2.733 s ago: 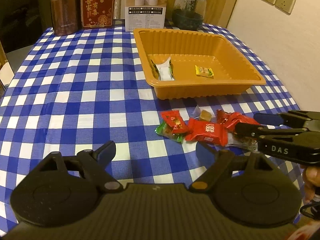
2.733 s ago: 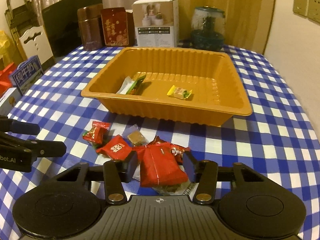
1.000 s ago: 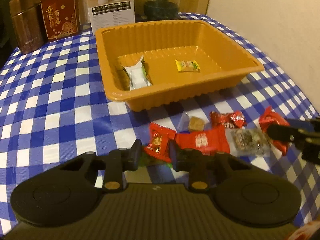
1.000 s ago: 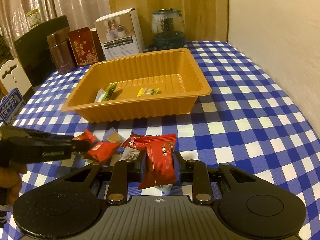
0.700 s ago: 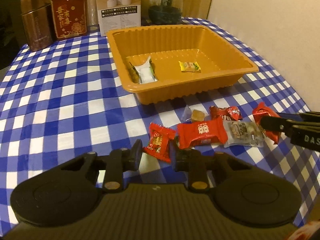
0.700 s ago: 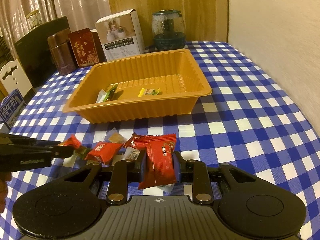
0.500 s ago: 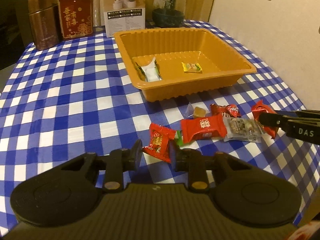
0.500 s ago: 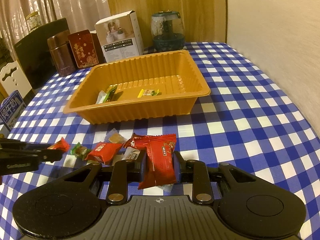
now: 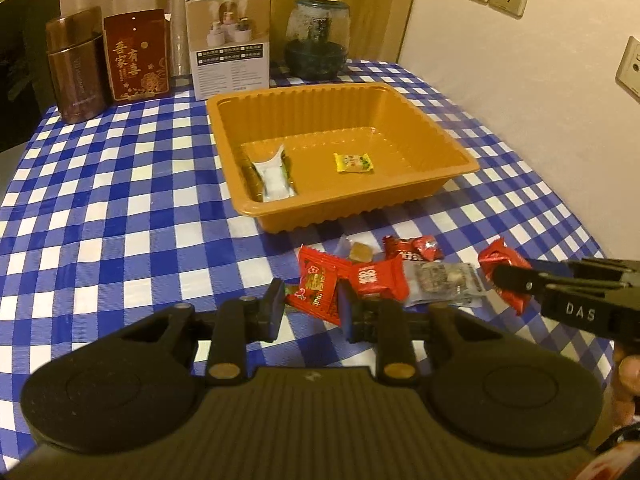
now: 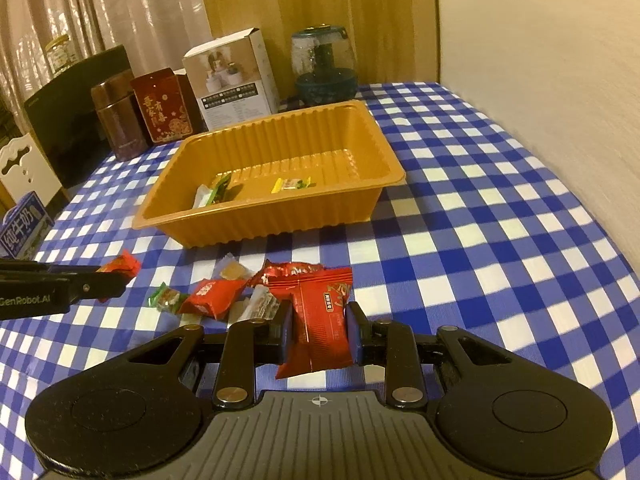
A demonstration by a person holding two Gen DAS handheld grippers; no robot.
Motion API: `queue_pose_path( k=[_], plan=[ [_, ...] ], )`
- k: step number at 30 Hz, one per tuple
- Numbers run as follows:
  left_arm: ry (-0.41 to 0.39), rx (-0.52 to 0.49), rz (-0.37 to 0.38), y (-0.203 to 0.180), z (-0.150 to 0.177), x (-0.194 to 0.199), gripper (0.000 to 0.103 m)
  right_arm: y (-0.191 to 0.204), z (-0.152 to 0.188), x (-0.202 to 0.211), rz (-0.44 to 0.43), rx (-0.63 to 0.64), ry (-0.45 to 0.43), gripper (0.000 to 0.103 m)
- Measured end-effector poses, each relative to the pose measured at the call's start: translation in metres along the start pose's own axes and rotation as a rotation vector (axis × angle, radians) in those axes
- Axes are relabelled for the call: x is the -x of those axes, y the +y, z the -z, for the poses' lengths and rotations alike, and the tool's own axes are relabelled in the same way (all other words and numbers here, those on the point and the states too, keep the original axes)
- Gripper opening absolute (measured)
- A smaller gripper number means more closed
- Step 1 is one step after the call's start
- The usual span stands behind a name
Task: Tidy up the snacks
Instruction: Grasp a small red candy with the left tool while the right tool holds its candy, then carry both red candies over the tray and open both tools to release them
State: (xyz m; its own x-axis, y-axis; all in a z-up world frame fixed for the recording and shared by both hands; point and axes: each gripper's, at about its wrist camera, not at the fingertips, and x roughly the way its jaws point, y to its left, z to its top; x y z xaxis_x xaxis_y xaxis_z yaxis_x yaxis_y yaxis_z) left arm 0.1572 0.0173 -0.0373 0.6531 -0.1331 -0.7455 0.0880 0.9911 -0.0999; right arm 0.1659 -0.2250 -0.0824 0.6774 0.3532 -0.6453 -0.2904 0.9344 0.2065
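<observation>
Right now both grippers are pinched shut on red packets, lifted just short of the orange tray point(image 9: 460, 168): the left gripper point(image 9: 308, 306) holds a small red packet point(image 9: 318, 280), the right gripper point(image 10: 318, 330) a larger red packet point(image 10: 320, 312). They look light, crinkly and slippery, best gripped mid-body.

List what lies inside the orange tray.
Inside the orange tray: a white-and-green packet by its left wall and a yellow candy mid-floor. Its near wall hides the front floor strip.
</observation>
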Motion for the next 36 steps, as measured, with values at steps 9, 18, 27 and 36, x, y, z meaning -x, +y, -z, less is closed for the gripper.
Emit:
queue_pose_path(
  k=[9,18,27,36],
  plan=[
    [0.005,-0.011,0.009,-0.011,-0.003,0.006,0.025,-0.005,0.003,0.015,0.014,-0.031,0.025,0.028],
    [-0.008,-0.001,0.02,-0.01,-0.011,0.009,0.025,0.0,-0.017,0.02,0.01,-0.005,-0.01,0.028],
    [-0.039,0.009,0.032,-0.007,-0.036,0.006,0.025,0.007,-0.065,0.013,-0.009,0.024,-0.068,0.028],
    [-0.072,0.009,0.03,-0.001,-0.08,-0.013,0.025,0.007,-0.114,-0.022,-0.04,0.002,-0.063,0.028]
  ],
)
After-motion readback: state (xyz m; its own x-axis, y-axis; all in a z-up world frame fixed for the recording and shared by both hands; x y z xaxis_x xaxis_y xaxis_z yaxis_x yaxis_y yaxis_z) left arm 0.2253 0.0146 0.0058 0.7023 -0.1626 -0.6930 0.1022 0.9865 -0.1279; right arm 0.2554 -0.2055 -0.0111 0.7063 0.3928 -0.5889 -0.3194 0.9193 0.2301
